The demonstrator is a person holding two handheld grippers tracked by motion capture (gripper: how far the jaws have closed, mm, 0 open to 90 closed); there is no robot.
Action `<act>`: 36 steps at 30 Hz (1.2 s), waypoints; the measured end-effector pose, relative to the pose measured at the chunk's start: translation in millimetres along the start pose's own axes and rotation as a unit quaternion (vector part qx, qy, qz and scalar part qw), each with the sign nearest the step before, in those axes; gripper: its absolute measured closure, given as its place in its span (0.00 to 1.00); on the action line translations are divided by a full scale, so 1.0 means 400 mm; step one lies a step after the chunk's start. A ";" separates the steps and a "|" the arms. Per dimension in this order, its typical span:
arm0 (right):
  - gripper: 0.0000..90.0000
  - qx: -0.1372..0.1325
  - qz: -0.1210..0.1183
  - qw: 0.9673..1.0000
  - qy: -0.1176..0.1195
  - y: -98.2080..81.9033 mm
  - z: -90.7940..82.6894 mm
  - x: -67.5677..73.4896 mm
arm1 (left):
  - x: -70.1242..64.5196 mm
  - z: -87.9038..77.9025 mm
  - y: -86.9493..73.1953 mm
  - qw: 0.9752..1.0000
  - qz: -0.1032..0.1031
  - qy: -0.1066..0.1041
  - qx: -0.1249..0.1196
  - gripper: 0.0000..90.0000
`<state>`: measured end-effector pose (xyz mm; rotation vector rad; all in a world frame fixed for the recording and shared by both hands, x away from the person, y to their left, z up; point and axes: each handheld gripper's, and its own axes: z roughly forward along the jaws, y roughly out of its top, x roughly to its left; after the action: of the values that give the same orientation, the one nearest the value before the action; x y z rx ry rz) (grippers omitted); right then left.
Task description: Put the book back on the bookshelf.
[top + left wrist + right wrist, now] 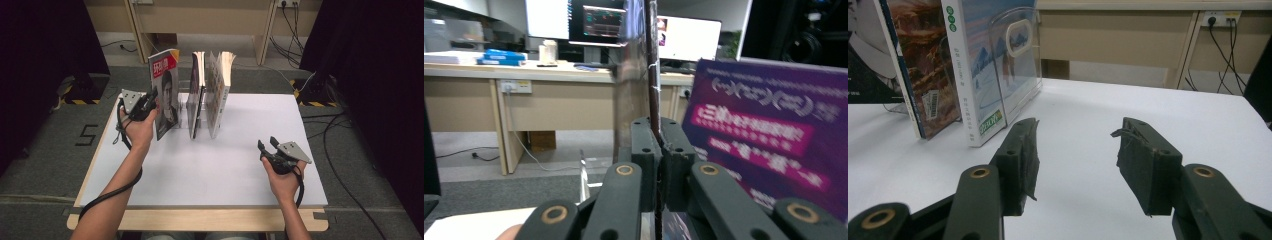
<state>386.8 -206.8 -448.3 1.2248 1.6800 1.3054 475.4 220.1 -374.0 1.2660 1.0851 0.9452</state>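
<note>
- I am holding my left claw (151, 98) up at the far left part of the white table (200, 170), right against the left-most magazine (166, 92) of three that are standing on edge there.
- In the left gripper view the two black pads are pressing together on the thin edge of that magazine (653, 75) — they are pinching it, with the dark edge rising straight up from between them.
- The magazine is standing near upright, leaning a little; its cover is showing a portrait and a red title block at the top left corner.
- Just to its right a second magazine (197, 95) is standing on its edge, and beside that one a third, thicker one (220, 92) with its pages fanning a bit at the top.
- In the left gripper view the purple cover (769, 135) with pink and white lettering is sitting to the right of my closed pads, blurred.
- My right claw (268, 146) is resting low over the near right part of the table, well apart from the magazines — its jaws are spreading wide with nothing between them.
- In the right gripper view the white table top (1128, 110) is lying bare between the two open pads, and a clear plastic stand (1018, 55) is propping the nearest magazine (978, 70) at the upper left.
</note>
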 end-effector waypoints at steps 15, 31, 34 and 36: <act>0.55 0.001 0.008 1.000 0.002 -0.002 0.000 -0.005 | 0.028 0.012 -0.011 0.993 -0.085 0.049 0.067 0.73; 0.54 0.013 0.012 1.000 0.007 -0.008 0.006 -0.004 | 0.090 0.039 -0.001 0.981 -0.157 0.067 0.093 0.96; 0.54 0.012 0.013 1.000 0.006 -0.007 0.005 -0.004 | 0.088 0.038 0.002 0.983 -0.158 0.055 0.082 0.96; 0.54 0.012 0.012 1.000 0.005 -0.007 0.004 -0.007 | 0.079 0.032 0.006 0.986 -0.142 0.046 0.068 0.96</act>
<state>388.5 -208.9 -451.4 1.2579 1.6976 1.3102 495.8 247.5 -374.9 1.1475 1.3814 0.7277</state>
